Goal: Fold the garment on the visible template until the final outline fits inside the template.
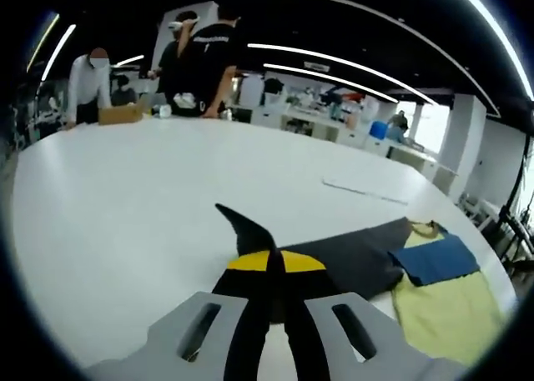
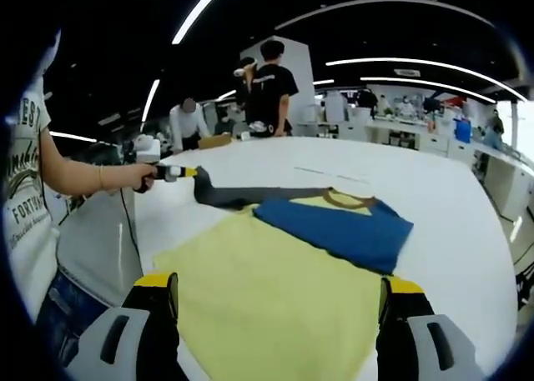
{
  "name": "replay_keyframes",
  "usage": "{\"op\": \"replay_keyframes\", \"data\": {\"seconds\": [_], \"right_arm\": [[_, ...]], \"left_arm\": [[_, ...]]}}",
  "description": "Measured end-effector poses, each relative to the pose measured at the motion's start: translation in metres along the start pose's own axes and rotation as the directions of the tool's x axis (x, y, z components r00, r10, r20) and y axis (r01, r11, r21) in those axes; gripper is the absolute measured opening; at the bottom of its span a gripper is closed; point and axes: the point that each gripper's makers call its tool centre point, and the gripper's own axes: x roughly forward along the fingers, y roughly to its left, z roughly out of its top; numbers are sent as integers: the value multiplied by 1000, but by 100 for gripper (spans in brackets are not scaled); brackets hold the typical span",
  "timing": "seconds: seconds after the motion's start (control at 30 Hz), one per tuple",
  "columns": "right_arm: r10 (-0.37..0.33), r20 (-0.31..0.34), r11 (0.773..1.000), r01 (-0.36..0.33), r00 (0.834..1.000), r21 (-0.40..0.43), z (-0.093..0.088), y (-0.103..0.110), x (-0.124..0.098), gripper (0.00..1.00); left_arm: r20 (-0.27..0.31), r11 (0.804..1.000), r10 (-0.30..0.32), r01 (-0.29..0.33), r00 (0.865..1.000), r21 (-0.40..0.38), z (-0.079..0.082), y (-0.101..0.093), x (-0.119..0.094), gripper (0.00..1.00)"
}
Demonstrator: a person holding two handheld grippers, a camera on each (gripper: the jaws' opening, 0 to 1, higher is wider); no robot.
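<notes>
Gripping the grey sleeve (image 1: 346, 260) of the shirt (image 2: 275, 289), with the left gripper (image 1: 272, 260) closed on the sleeve's end, jaws pressed together around a dark tip of cloth that pokes up just past the yellow jaw tips. Trailing from there to the right of the jaws, down to the rest of the shirt on the white table (image 1: 167, 189): a blue panel (image 1: 438, 260) and pale yellow cloth beyond the sleeve.

Seen from the right gripper view: left gripper (image 2: 193, 173) ahead and to the left, held in a hand (image 2: 143, 177), drawing the sleeve (image 2: 250, 197) out taut and level above the table (image 2: 450, 198). Right gripper (image 2: 279, 293) wide open, holding nothing, jaws spread far apart low over the yellow body of the shirt, which lies flat straight ahead between them. Blue panel (image 2: 338, 227) folded across the yellow cloth further ahead, near the collar (image 2: 342, 200). No template outline clearly made out under the cloth.

Standing beyond the far table edge: several people (image 2: 269, 85), with a cardboard box (image 1: 121, 113) near them.
</notes>
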Motion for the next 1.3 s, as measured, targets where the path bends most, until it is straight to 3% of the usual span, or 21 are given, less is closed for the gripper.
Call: {"op": "replay_keyframes", "data": {"seconds": [0.53,0.9,1.3], "right_arm": [[21,79,1000,-20,997,-17,13,3,0,99],[29,78,999,-26,997,-30,12,4,2,99],[28,71,999,-26,997,-27,7,5,1,99]], "left_arm": [[9,987,-139,138,990,87,13,-59,1,1],[-3,974,-199,198,980,109,14,-89,4,1],[5,951,-285,282,958,124,24,-137,13,0]]}}
